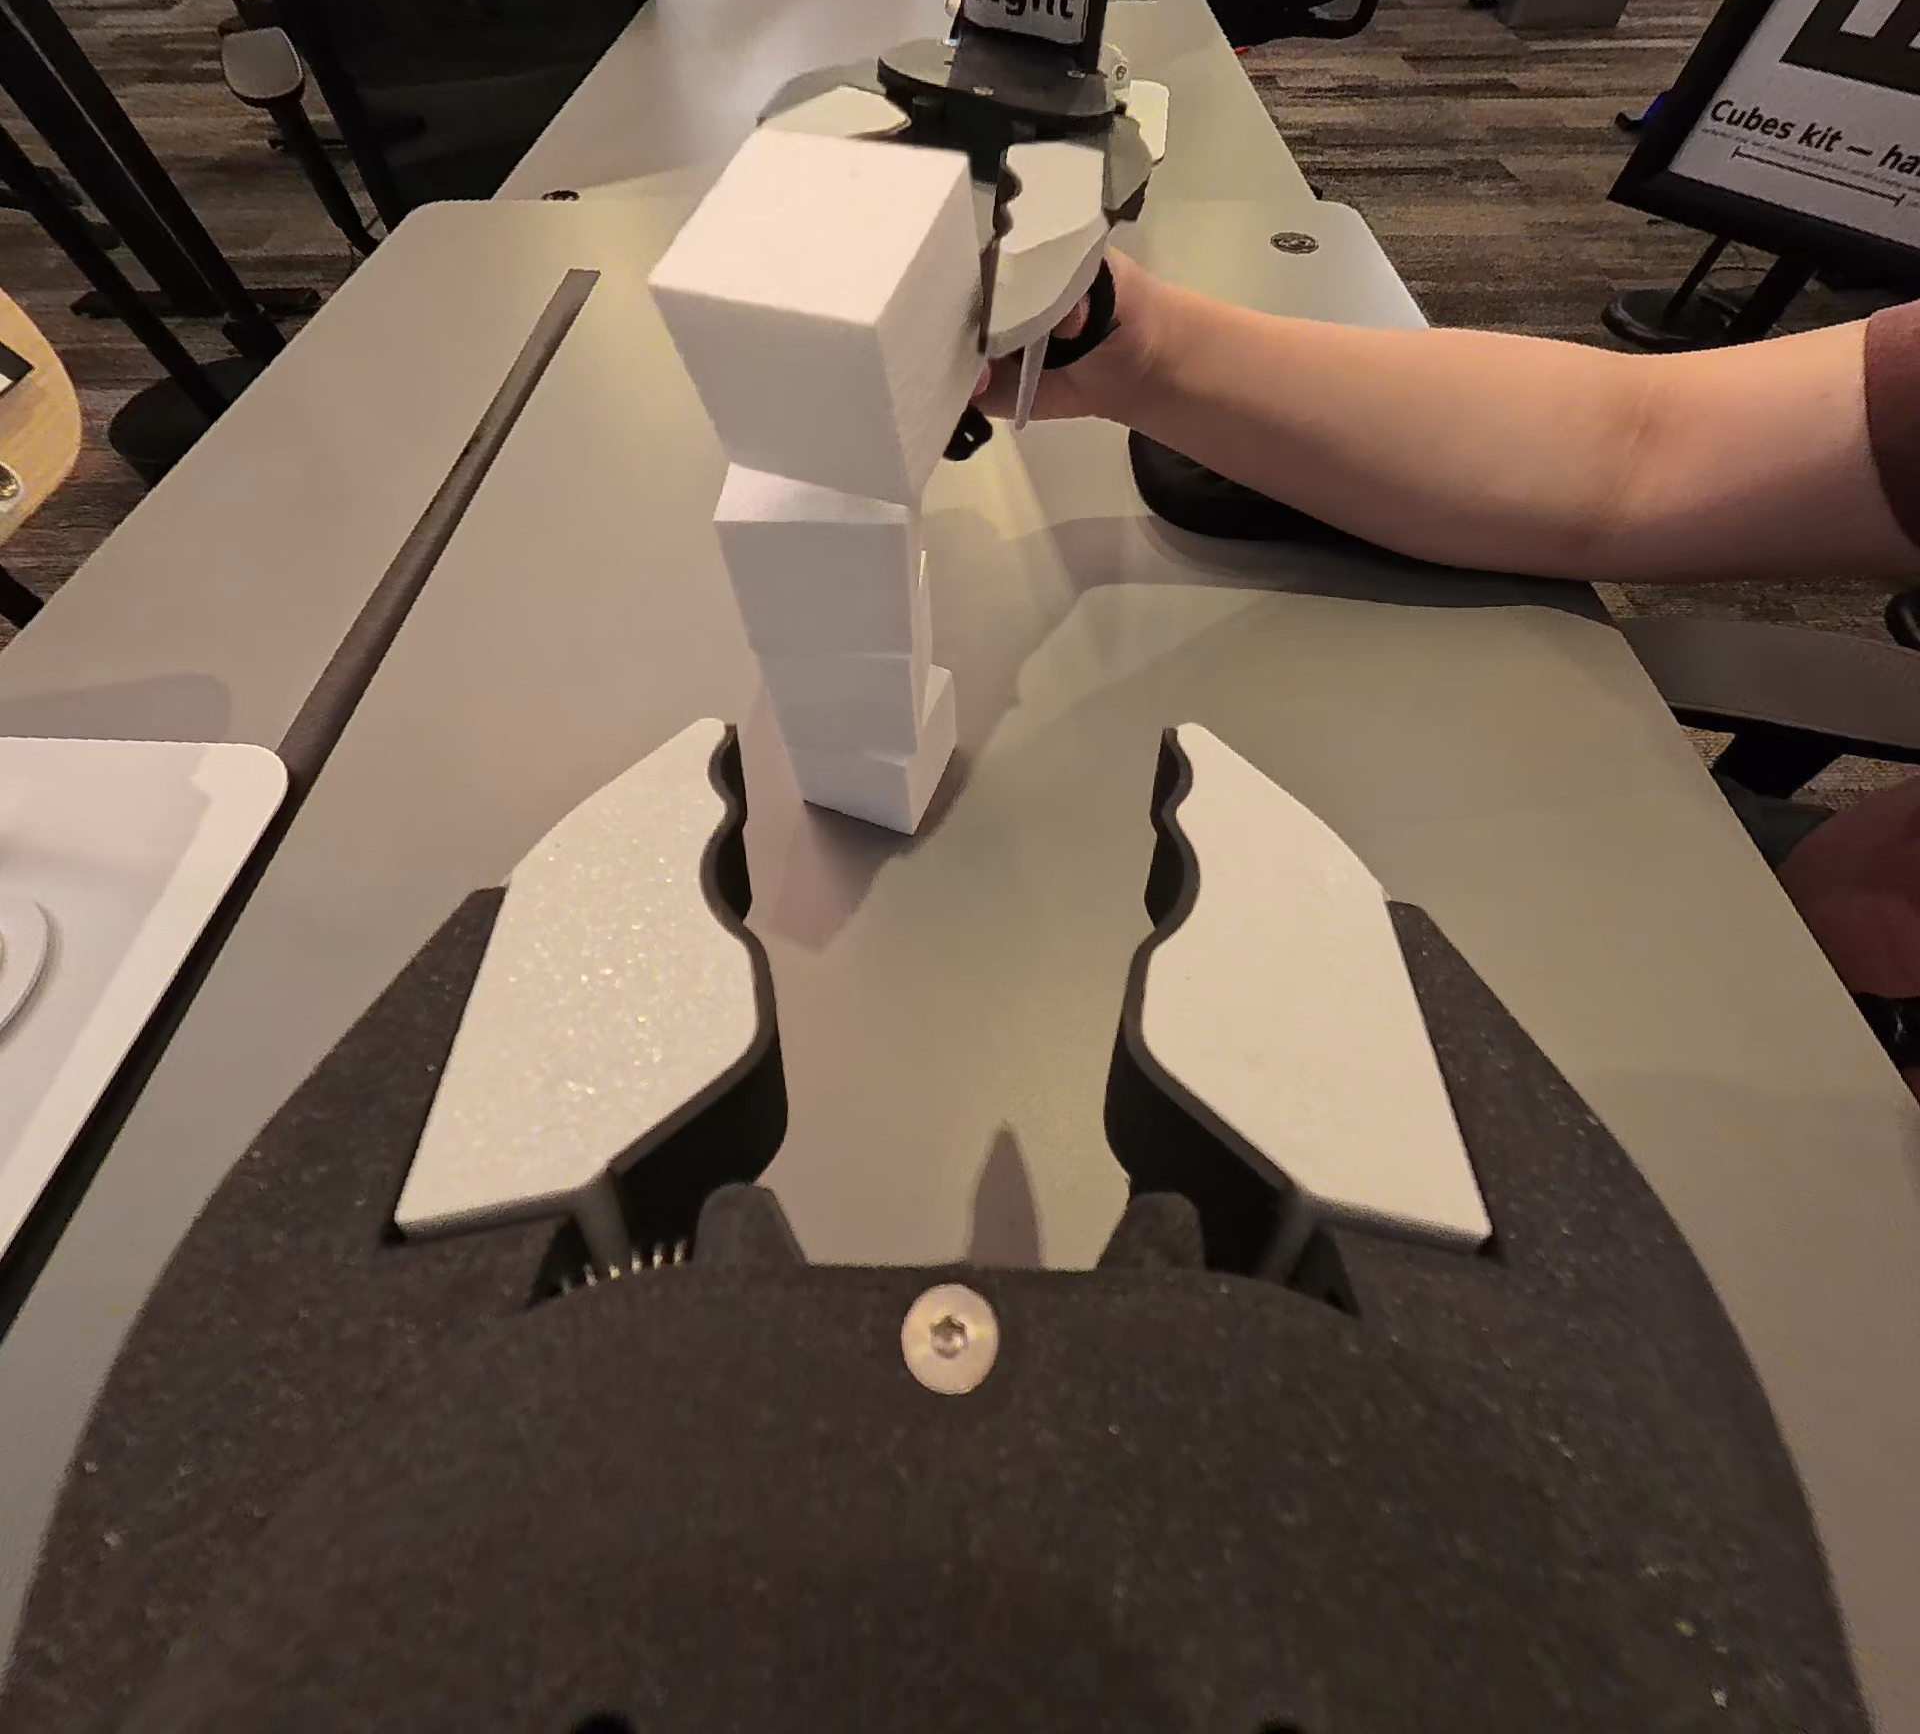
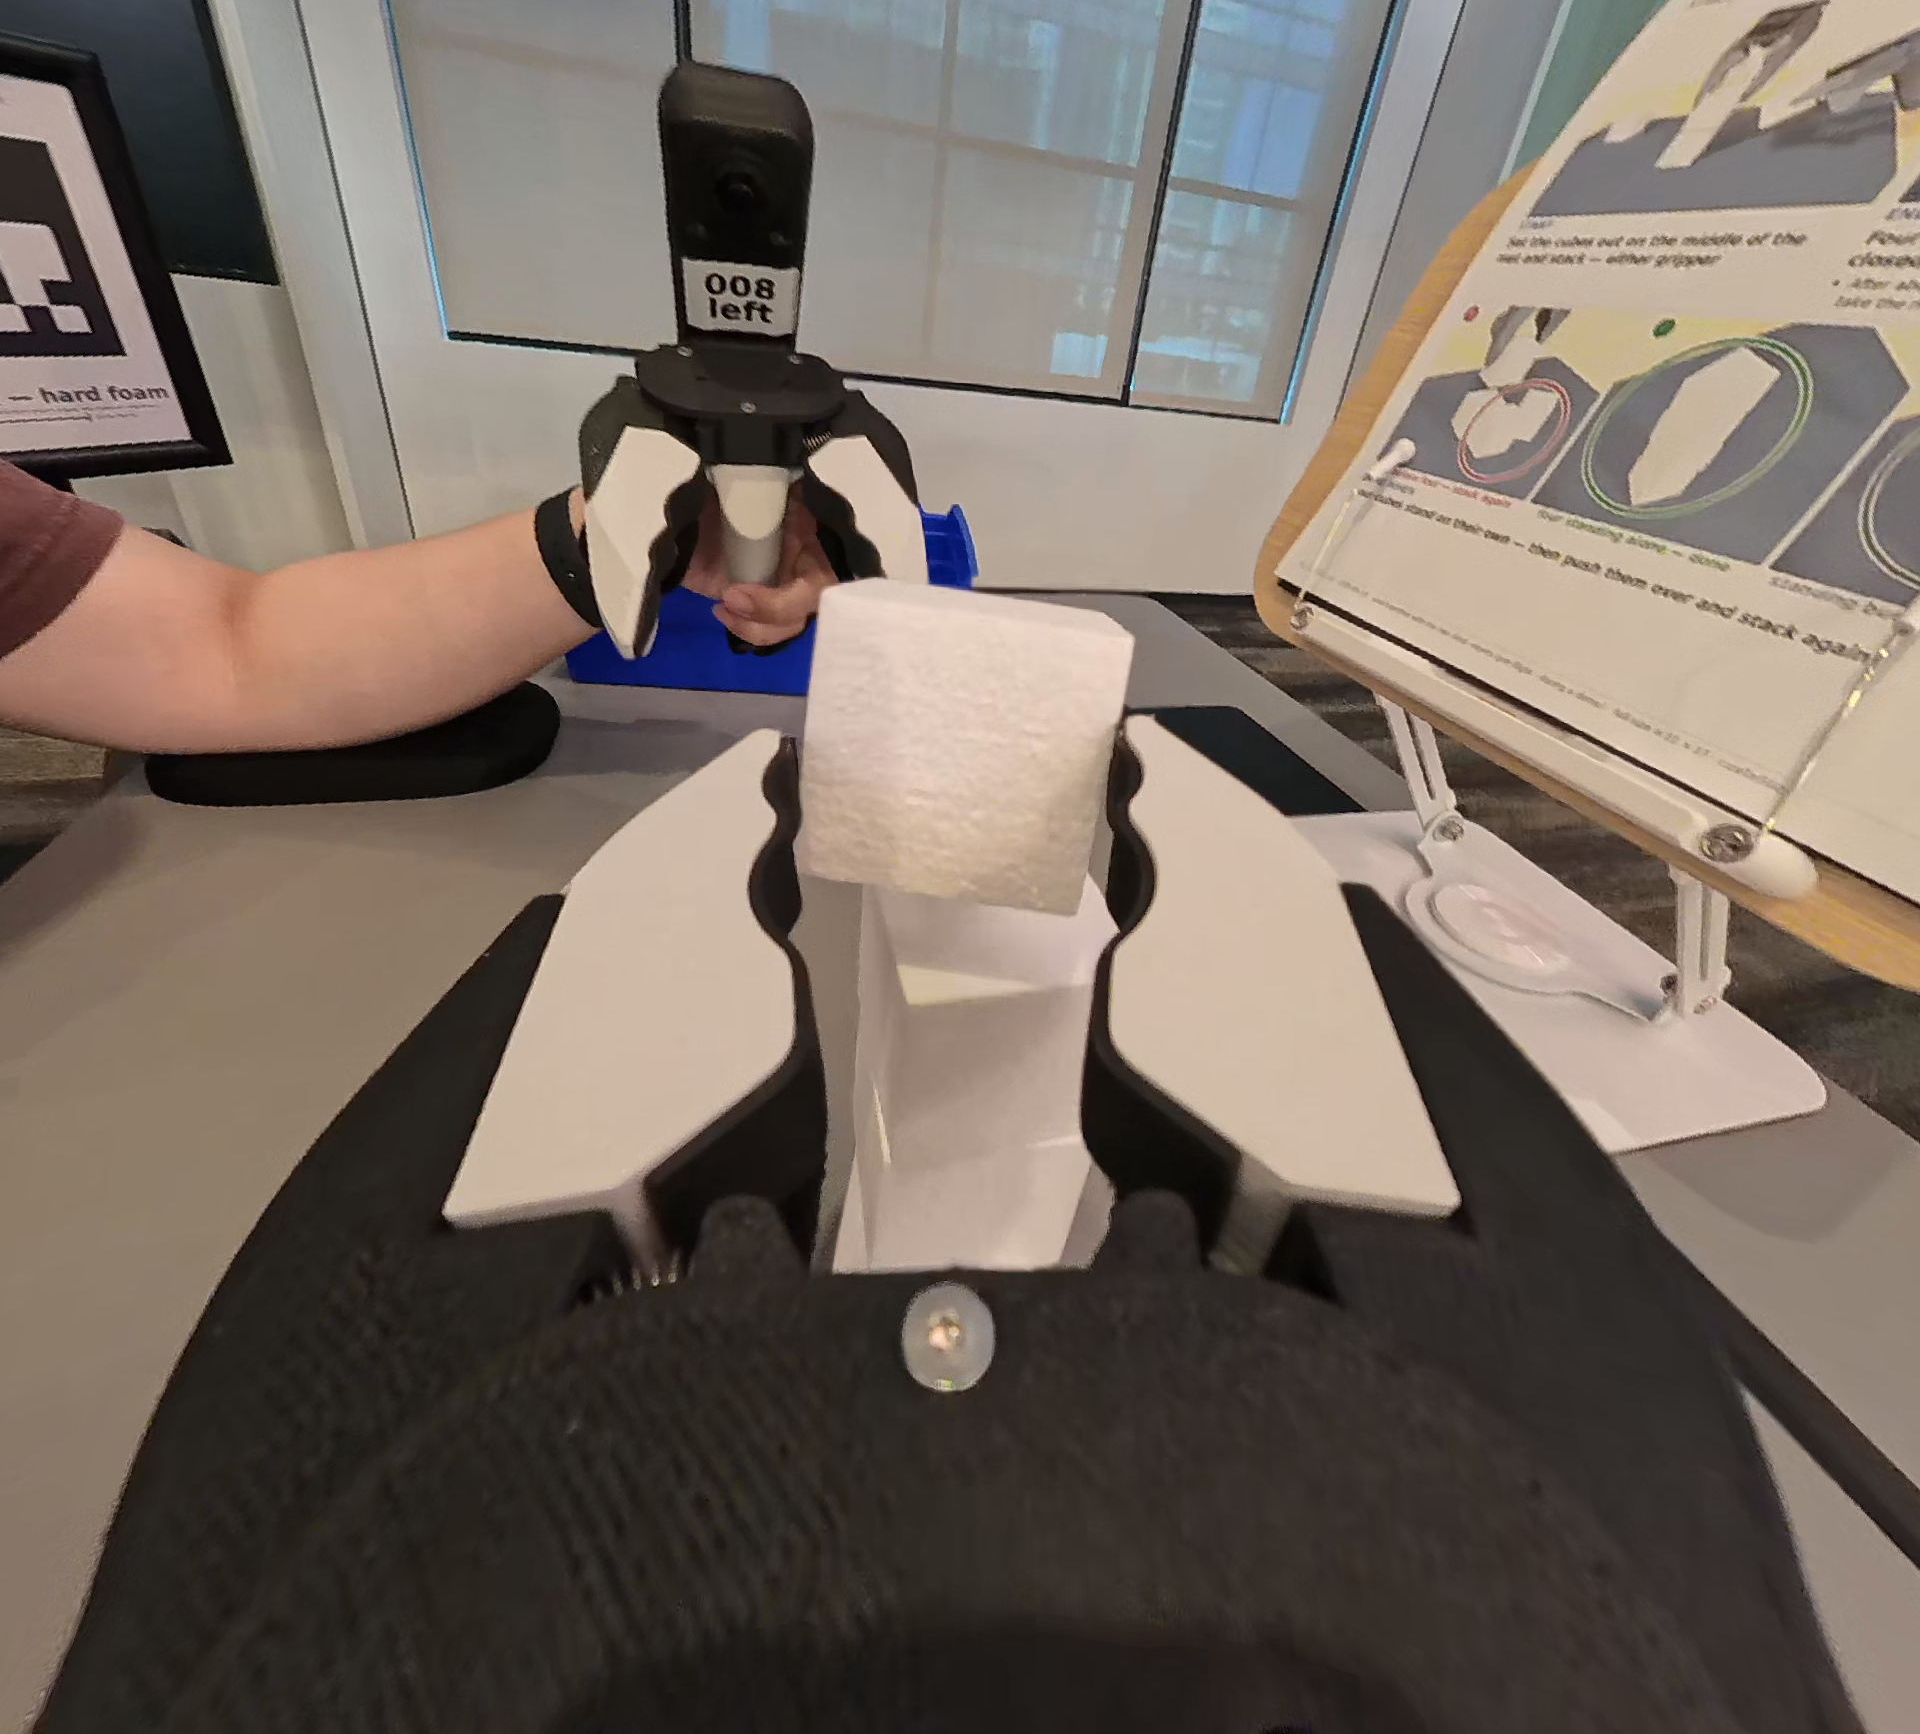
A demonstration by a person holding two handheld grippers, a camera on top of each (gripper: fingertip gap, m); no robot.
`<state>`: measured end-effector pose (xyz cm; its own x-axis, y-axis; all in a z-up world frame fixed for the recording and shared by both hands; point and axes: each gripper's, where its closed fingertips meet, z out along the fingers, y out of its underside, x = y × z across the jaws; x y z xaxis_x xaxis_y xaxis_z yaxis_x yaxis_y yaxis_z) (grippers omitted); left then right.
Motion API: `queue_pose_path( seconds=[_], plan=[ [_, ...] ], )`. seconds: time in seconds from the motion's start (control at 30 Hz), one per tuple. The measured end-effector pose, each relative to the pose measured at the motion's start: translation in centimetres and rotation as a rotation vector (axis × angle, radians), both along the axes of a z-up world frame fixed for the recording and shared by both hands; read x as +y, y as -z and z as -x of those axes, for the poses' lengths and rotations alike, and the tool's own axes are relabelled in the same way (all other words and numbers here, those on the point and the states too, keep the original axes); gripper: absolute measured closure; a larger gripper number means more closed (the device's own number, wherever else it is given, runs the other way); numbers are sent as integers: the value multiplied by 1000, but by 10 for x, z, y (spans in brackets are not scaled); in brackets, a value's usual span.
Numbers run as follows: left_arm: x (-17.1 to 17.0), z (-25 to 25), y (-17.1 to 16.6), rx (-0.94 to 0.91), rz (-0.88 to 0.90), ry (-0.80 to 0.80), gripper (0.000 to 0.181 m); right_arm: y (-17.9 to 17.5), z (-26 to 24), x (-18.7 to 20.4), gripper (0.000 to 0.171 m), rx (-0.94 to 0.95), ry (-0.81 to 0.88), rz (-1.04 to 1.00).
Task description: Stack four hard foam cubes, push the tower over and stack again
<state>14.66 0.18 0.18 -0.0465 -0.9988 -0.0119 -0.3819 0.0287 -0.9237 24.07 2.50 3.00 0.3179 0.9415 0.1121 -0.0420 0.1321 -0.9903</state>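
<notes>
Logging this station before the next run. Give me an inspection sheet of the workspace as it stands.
Surface: grey table, bare around the stack.
Job's things: three white foam cubes stacked; fourth cube held tilted above the stack, whether it touches is unclear.
Clutter: black wrist rest, white stand foot carrying an instruction sheet, blue bin.
Grippers: right claw shut on the fourth cube; left claw open, empty, beside the stack's base.
Cables: nothing seen.
Surroundings: windows behind, framed sign, carpet, chairs, a second table.
</notes>
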Motion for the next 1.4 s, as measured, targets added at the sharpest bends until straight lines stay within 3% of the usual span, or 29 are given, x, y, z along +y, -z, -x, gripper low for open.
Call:
queue_pose_path(
  seconds=[0.2,0.37,1.4],
  plan=[
    [-1,-1,1,9,2,5,106,-15,-5,-2,114,142,-178,-22],
    [0,0,4,14,5,5,106,5,-5,6,114,138,-263,34],
    [-3,-6,17,56,22,25,105,15,-11,7,109,126,-253,5]
  ],
)
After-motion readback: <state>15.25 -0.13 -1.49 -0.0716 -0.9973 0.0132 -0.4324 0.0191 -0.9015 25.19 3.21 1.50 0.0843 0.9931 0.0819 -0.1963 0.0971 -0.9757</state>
